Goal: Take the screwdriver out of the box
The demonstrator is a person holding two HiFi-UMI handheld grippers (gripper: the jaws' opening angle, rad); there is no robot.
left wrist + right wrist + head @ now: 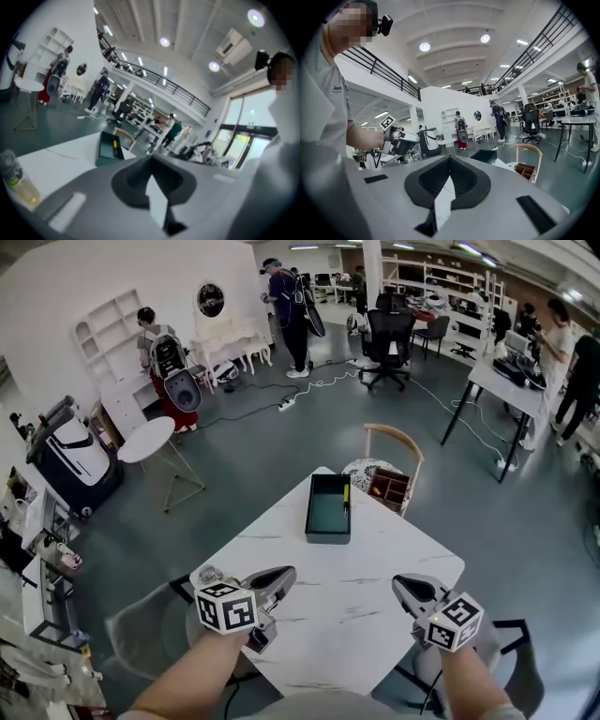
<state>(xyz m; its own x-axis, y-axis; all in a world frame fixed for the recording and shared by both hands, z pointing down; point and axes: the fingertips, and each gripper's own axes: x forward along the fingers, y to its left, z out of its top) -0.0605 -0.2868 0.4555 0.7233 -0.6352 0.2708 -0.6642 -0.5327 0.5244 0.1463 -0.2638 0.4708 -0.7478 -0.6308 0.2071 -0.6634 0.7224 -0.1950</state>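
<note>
Left tool [151,160] closed, empty, box [106,153] holding yellow screwdriver [116,146] on white table [56,159], bottle [14,180] at left

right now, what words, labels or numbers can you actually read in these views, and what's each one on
"Jee": on the chest of the person's grey shirt in the right gripper view; the rest of the word is cut off.
Label on the bottle: too blurred to read.
Cubes on the left tool and the right tool: black-and-white square patterns only, no letters or numbers.
Nothing else is legible.
</note>
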